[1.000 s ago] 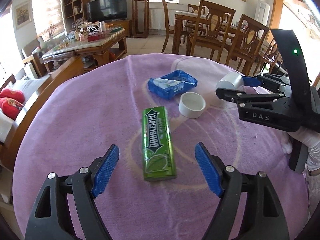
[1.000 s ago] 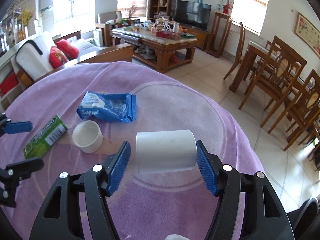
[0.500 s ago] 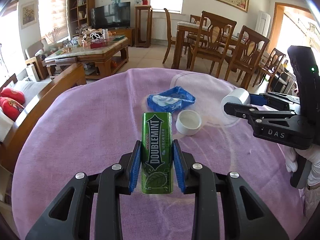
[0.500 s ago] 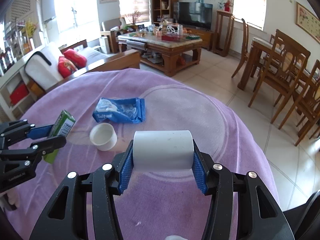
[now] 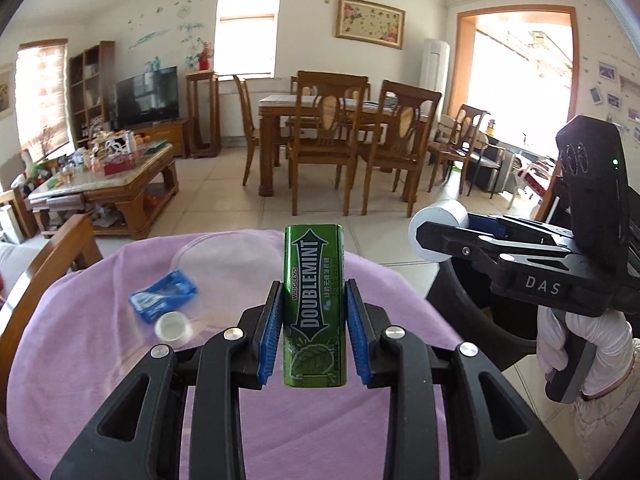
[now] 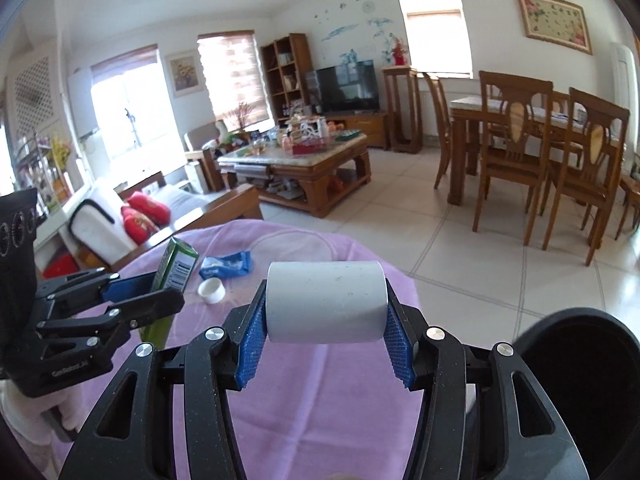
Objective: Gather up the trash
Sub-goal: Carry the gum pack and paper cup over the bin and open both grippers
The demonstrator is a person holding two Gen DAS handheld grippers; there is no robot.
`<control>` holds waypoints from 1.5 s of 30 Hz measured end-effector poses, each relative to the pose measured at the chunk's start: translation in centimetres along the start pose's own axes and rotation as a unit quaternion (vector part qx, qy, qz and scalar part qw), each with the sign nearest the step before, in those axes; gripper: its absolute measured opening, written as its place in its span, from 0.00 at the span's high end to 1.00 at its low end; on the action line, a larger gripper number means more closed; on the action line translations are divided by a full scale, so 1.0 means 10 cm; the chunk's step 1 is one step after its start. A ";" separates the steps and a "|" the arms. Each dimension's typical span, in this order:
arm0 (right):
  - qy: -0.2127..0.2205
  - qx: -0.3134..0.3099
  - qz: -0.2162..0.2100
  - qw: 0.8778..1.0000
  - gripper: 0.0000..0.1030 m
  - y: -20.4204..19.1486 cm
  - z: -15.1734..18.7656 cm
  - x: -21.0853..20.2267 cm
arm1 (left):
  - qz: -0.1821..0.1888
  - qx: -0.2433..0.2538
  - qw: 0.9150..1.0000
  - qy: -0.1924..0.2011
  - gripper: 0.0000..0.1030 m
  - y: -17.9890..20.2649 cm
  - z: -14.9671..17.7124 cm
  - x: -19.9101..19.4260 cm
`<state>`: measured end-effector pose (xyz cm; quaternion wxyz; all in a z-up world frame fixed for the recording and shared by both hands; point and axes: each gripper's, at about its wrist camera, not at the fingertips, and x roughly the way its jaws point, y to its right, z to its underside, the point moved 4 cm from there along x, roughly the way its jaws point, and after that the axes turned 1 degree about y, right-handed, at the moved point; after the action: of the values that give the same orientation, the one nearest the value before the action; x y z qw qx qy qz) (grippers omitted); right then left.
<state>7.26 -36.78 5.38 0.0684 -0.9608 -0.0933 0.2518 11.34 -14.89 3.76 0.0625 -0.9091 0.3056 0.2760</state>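
My left gripper (image 5: 313, 330) is shut on a green Doublemint gum pack (image 5: 314, 304) and holds it high above the purple-clothed table (image 5: 100, 380). My right gripper (image 6: 326, 338) is shut on a white cylinder (image 6: 326, 301), also lifted off the table. A blue wrapper (image 5: 163, 291) and a small white cap (image 5: 174, 327) lie on the cloth; they also show in the right wrist view, the wrapper (image 6: 227, 264) and the cap (image 6: 212, 291). In the left wrist view the right gripper (image 5: 448, 236) with the cylinder hangs over a black bin (image 5: 472, 308).
The black bin (image 6: 580, 380) stands at the table's right edge. Tiled floor, wooden dining chairs (image 5: 332, 140) and a cluttered coffee table (image 5: 104, 176) lie beyond. A sofa with red cushions (image 6: 142, 216) is to the left.
Both grippers closed on their objects, the gum pack and the white cylinder, then lifted them well above the table. The right gripper moved toward the black bin.
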 end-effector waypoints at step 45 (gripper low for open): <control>-0.018 0.171 0.149 0.974 0.49 2.32 1.19 -0.99 | 0.170 0.106 0.975 -0.101 0.68 2.14 0.31 1.27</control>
<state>-3.71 -60.49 -4.35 0.1913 -0.9333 0.0940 0.2889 5.68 -37.92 -4.51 0.1408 -0.7996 0.4754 0.3387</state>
